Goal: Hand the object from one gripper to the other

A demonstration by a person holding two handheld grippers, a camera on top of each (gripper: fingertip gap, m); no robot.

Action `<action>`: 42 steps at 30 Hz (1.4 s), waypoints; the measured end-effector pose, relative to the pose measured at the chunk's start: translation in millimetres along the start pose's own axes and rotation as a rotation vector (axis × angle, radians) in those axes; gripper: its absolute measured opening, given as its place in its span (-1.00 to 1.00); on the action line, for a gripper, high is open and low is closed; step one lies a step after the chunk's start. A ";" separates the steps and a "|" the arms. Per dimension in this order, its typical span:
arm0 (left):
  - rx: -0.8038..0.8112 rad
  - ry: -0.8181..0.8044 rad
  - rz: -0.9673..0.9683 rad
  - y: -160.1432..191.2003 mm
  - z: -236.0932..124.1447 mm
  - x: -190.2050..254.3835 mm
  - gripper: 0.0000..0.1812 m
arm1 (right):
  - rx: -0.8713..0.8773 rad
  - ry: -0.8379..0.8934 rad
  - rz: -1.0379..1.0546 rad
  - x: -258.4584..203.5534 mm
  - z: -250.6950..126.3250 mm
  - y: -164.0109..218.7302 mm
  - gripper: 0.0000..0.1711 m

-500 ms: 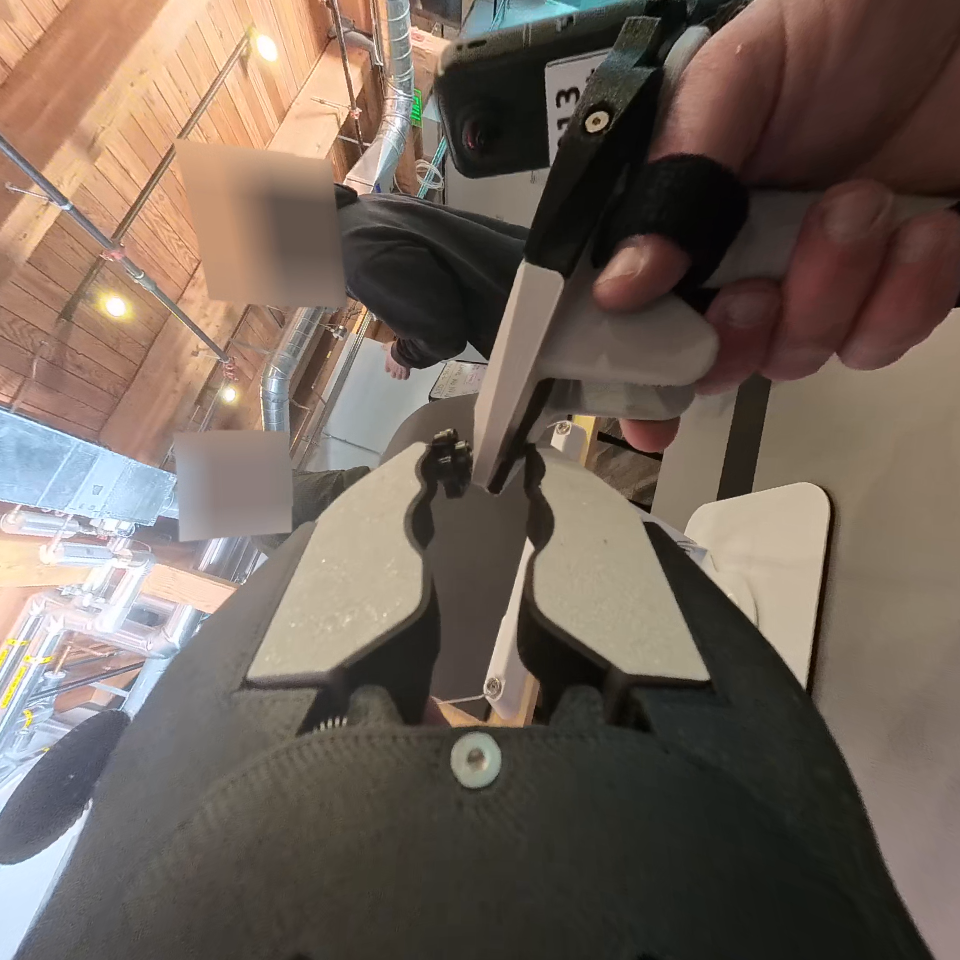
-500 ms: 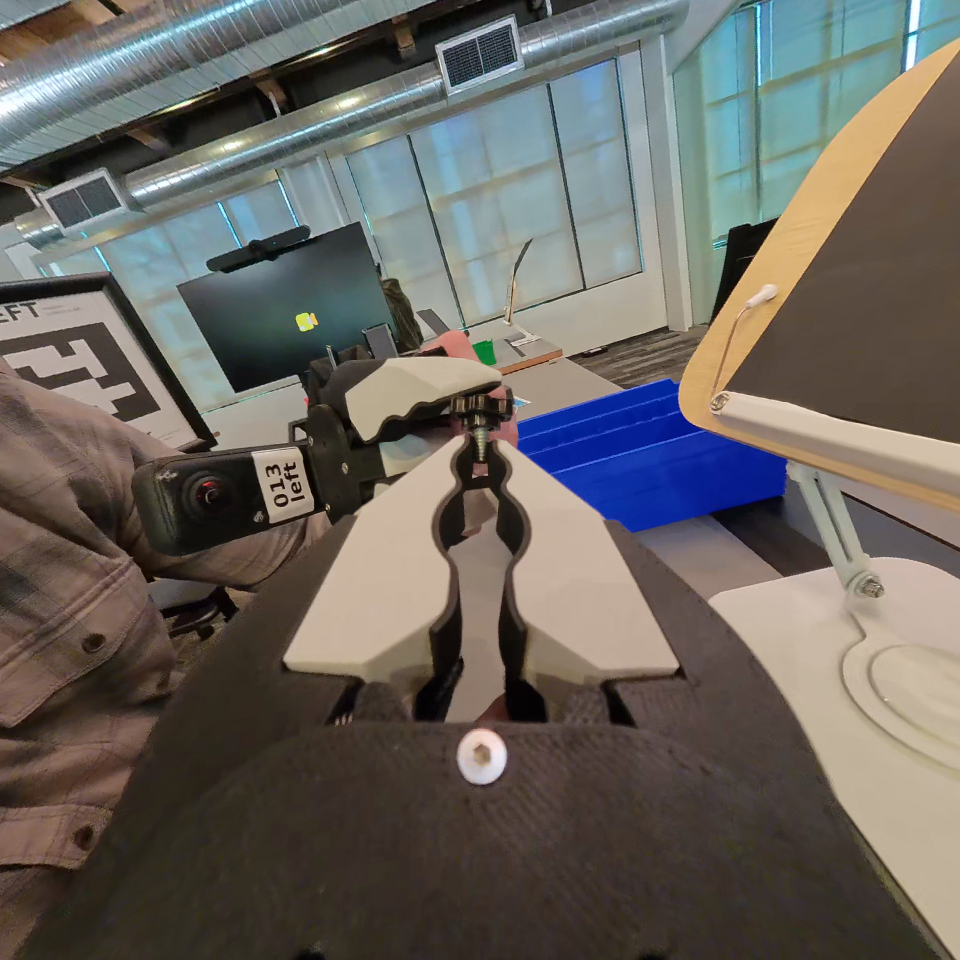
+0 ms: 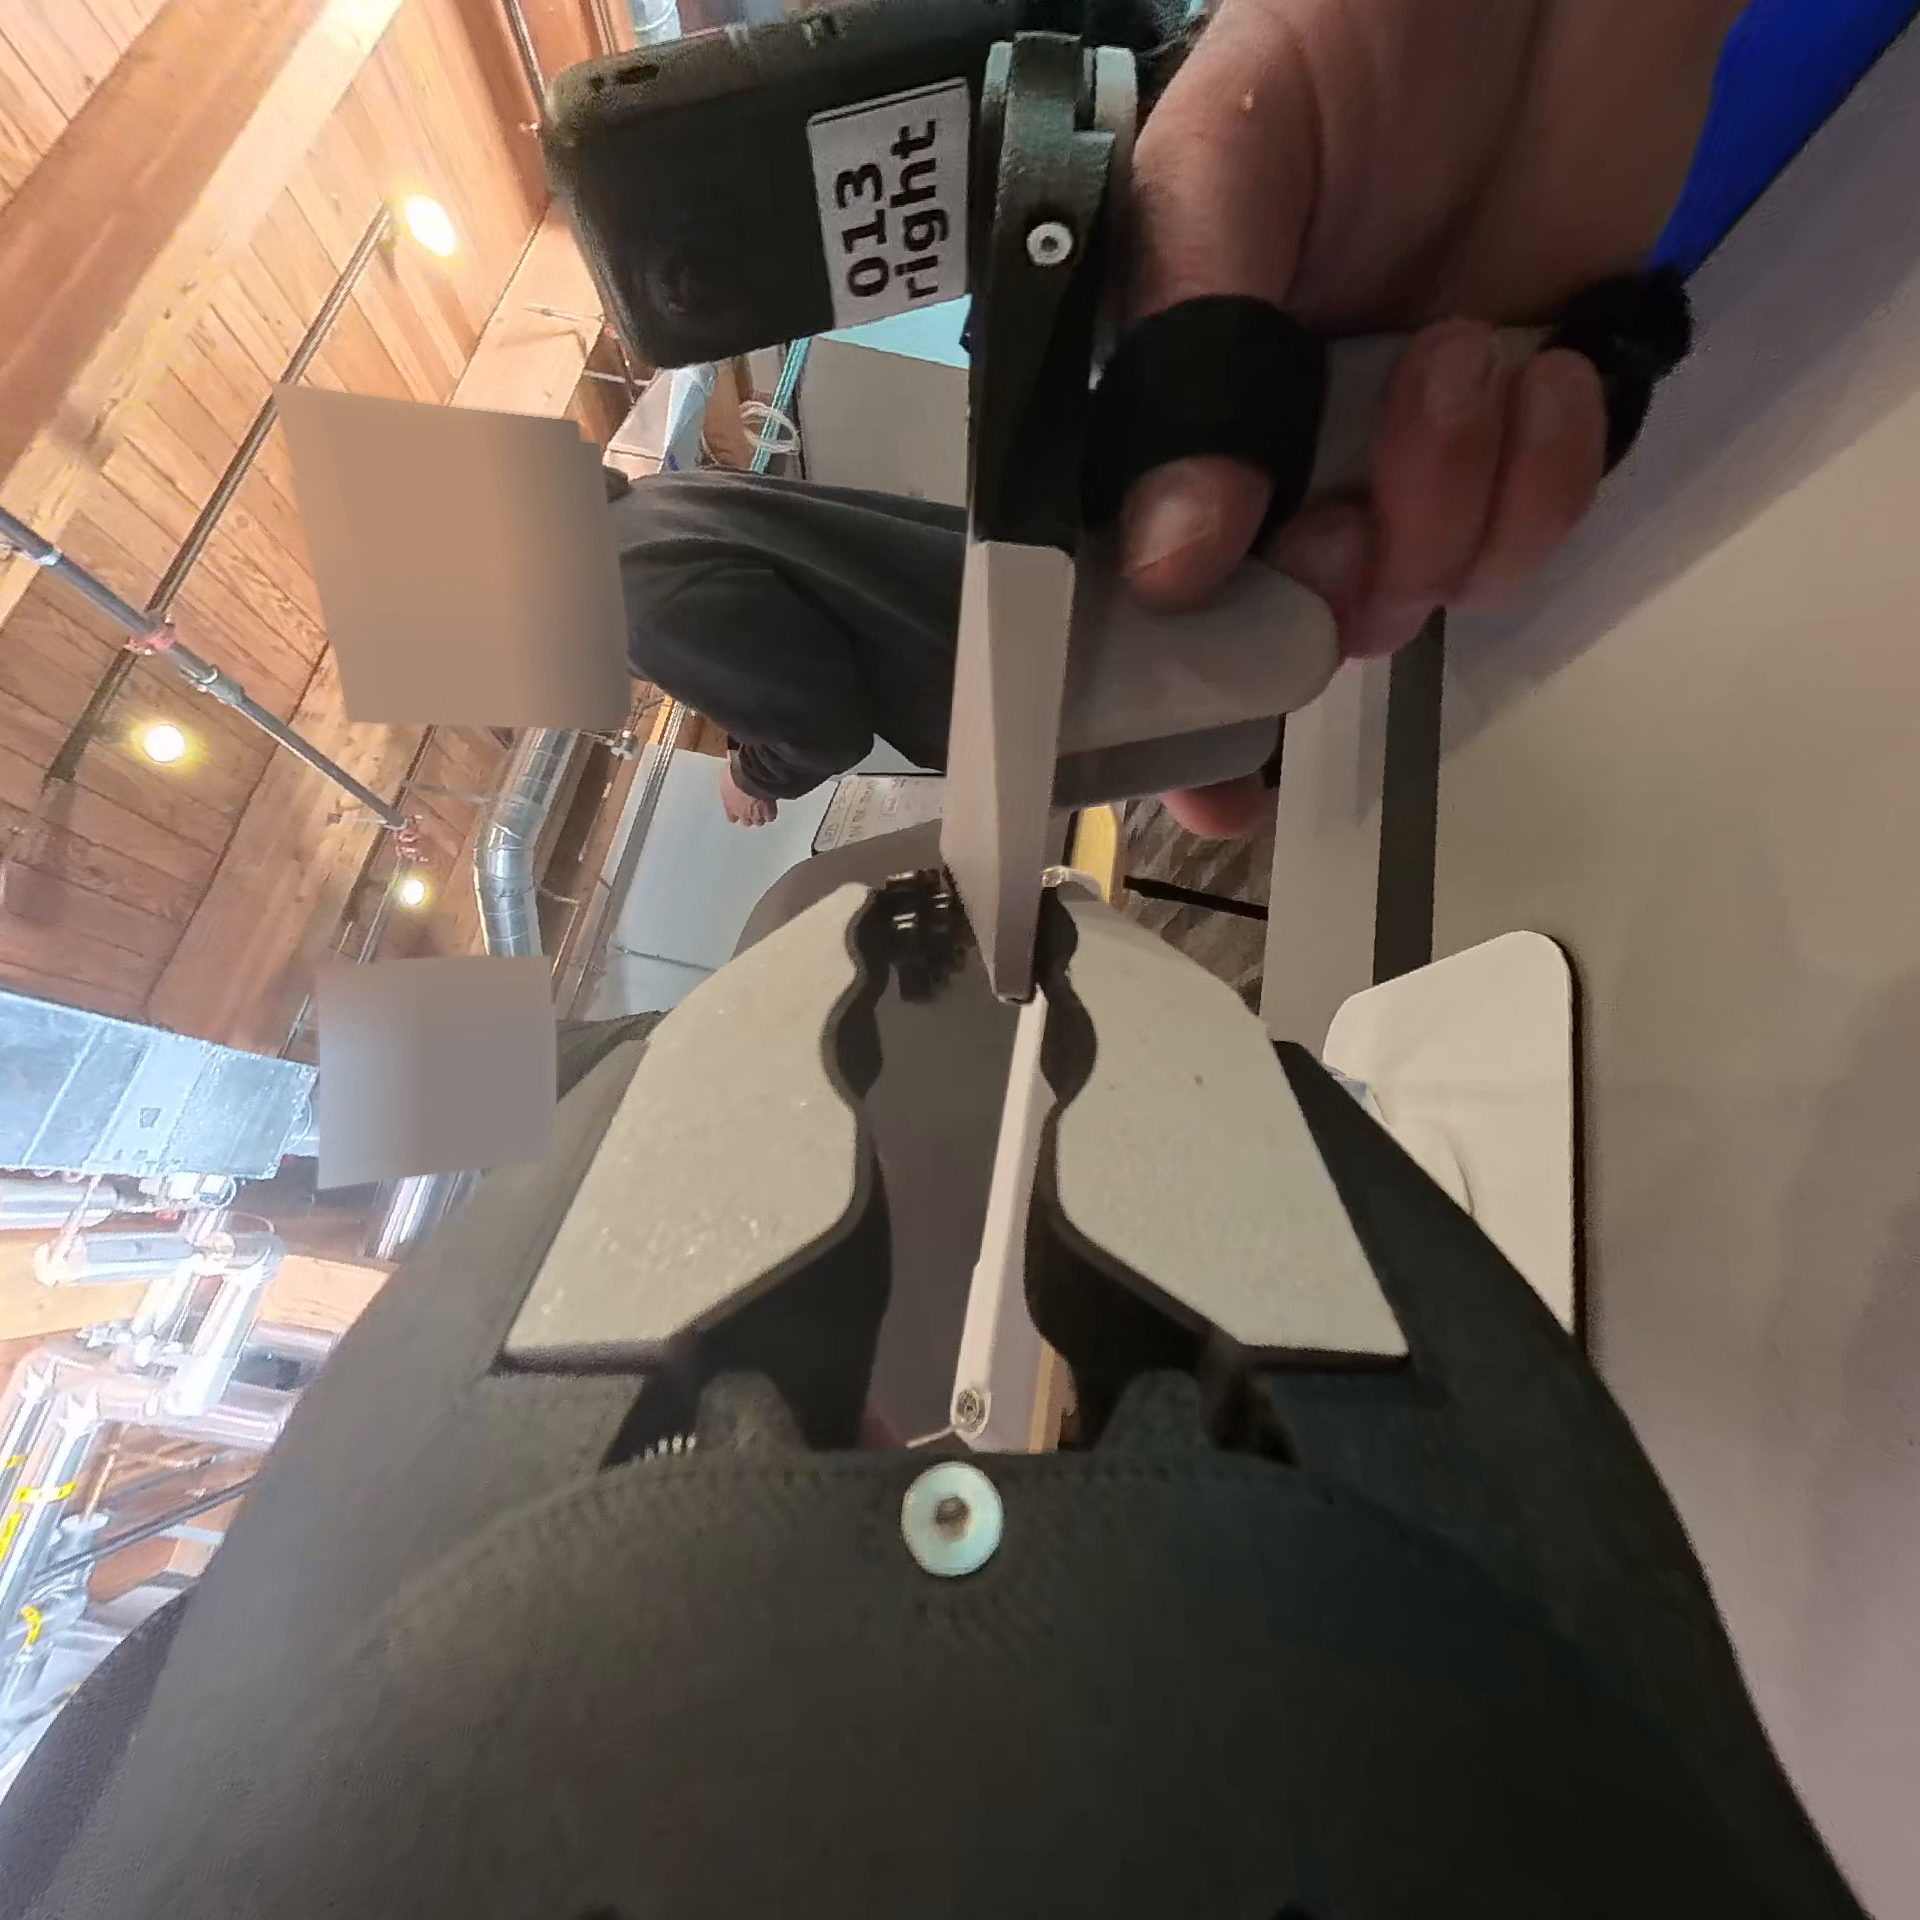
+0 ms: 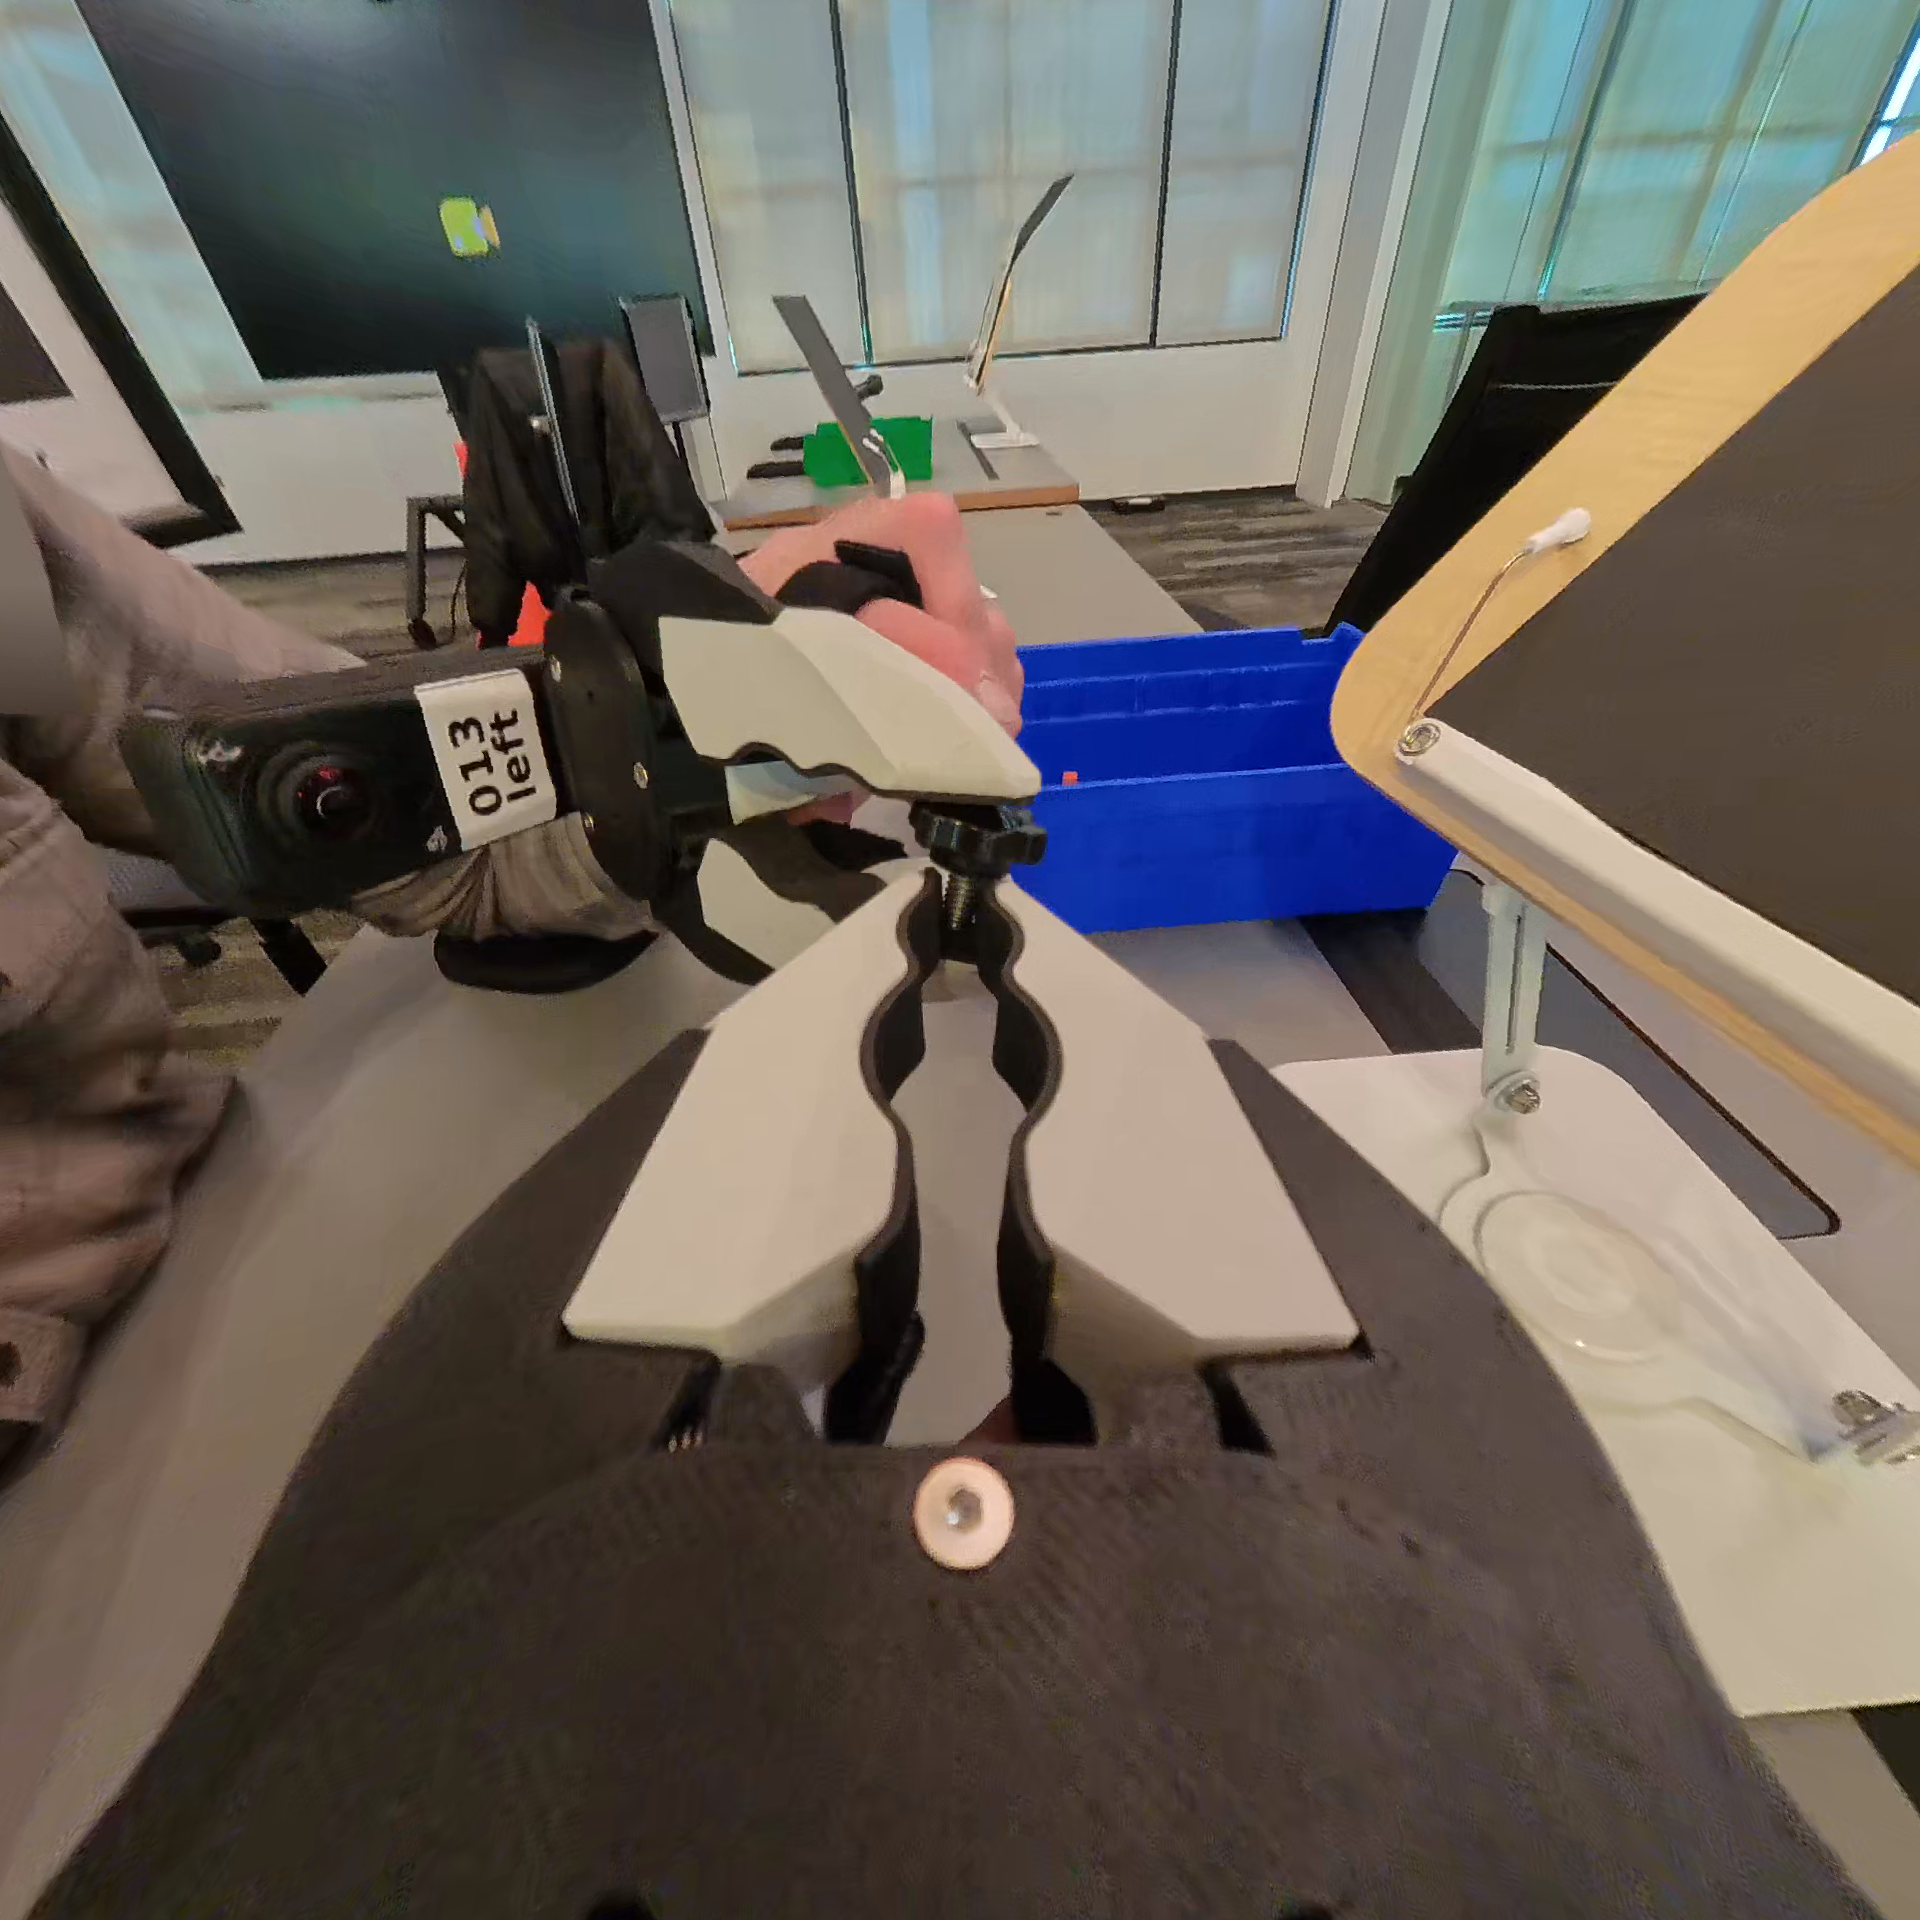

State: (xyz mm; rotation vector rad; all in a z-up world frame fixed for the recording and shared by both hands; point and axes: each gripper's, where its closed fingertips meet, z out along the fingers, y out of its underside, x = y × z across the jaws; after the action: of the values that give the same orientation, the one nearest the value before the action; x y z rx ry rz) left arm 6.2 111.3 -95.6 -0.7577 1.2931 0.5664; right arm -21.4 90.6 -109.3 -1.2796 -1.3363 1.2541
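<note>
**Left wrist view.** A white label [image 3: 891, 213] with black printed characters, a number line above a word line, is sitting on the dark camera housing [image 3: 707, 208] of the right gripper [image 3: 1013, 971]. It is appearing sideways, turned a quarter from upright. Farther back, a pale printed sheet [image 3: 883, 805] is showing small marks too fine to read.

**Right wrist view.** A matching white label [image 4: 494, 764], also two black lines and also turned sideways, is wrapping the camera housing [image 4: 312, 795] of the left gripper [image 4: 935, 805]. A large dark screen [image 4: 364, 177] on the far wall is displaying one small yellow-green icon [image 4: 468, 225], with no legible lettering.
</note>
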 end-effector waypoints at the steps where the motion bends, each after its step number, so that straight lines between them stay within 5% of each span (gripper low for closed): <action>1: 0.002 0.012 0.003 -0.5 -0.1 2.1 -0.71 | -0.016 -0.004 -0.004 -0.5 -0.6 2.0 -0.97; 33: -0.022 -0.073 -0.033 -0.2 4.0 0.1 -0.73 | -0.166 0.180 -0.214 10.0 -5.9 3.2 -0.90; 42: -0.016 -0.079 -0.059 0.1 3.3 -2.8 -0.73 | -0.101 0.145 -0.115 9.2 -3.8 -0.4 -0.92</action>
State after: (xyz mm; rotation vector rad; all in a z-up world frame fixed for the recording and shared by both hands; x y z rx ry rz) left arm 7.6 114.0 -92.5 -0.7768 1.1915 0.5542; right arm -18.5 100.1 -109.0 -1.3175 -1.3631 1.0067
